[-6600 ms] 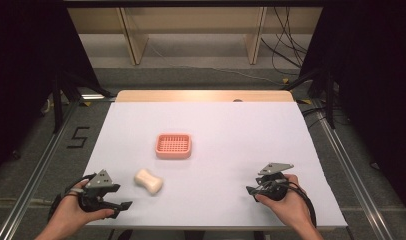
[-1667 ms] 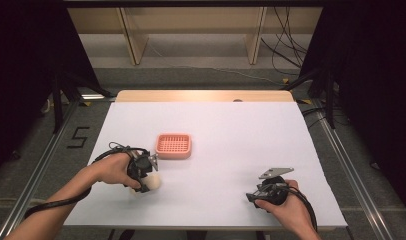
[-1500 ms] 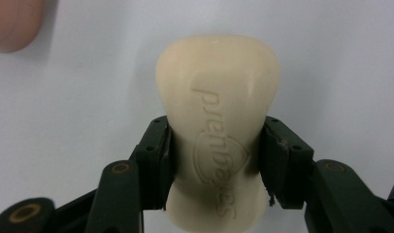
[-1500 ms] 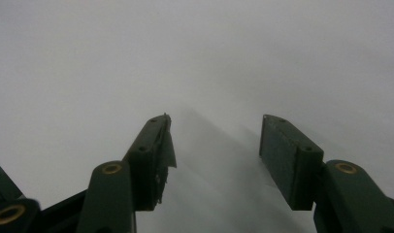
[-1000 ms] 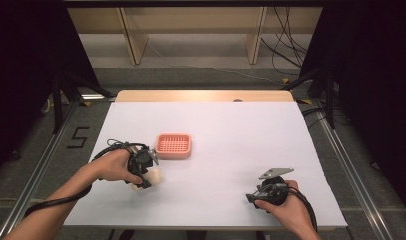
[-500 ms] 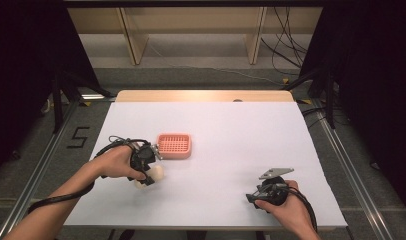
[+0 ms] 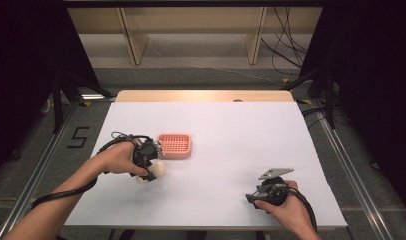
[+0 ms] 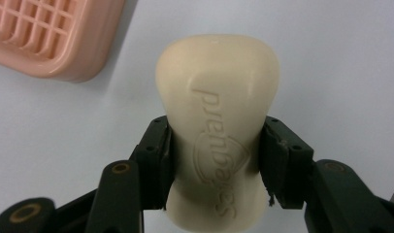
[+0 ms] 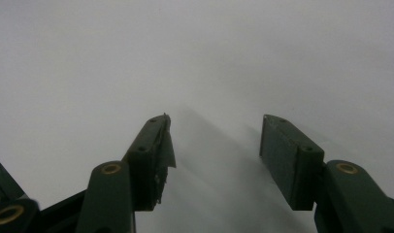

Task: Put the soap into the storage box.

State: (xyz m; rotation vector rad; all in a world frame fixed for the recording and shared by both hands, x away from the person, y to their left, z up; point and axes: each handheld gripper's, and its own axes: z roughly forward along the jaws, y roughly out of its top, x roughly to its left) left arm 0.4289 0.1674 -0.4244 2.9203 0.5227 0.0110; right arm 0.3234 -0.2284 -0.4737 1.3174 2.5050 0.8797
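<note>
— What is going on at the left, near the pink soap dish (image 7: pixel 174 145)?

— The left tongs (image 7: pixel 150 167) are sitting just to the left of the dish and a little nearer the person, and they are gripping a cream bar of soap (image 7: pixel 157 171). In the left gripper view the two black jaws are pressing on the narrow waist of the soap (image 8: pixel 218 126), one on each side, with its embossed face turned towards the camera.

— Is the soap touching the dish?

— No. The soap is lying close beside the dish's near left corner, apart from it, over the white bench (image 7: pixel 221 130). In the left gripper view the ribbed dish (image 8: pixel 54 36) is showing up past the bar, with a strip of bench between them.

— And farther right of the dish?

— The right tongs (image 7: pixel 252 198) are resting well to the right of the dish and nearer the person's edge, in the right hand (image 7: pixel 286 207). In the right gripper view their jaws are standing apart, released, with nothing but bare bench (image 9: pixel 195 58) between them.
</note>
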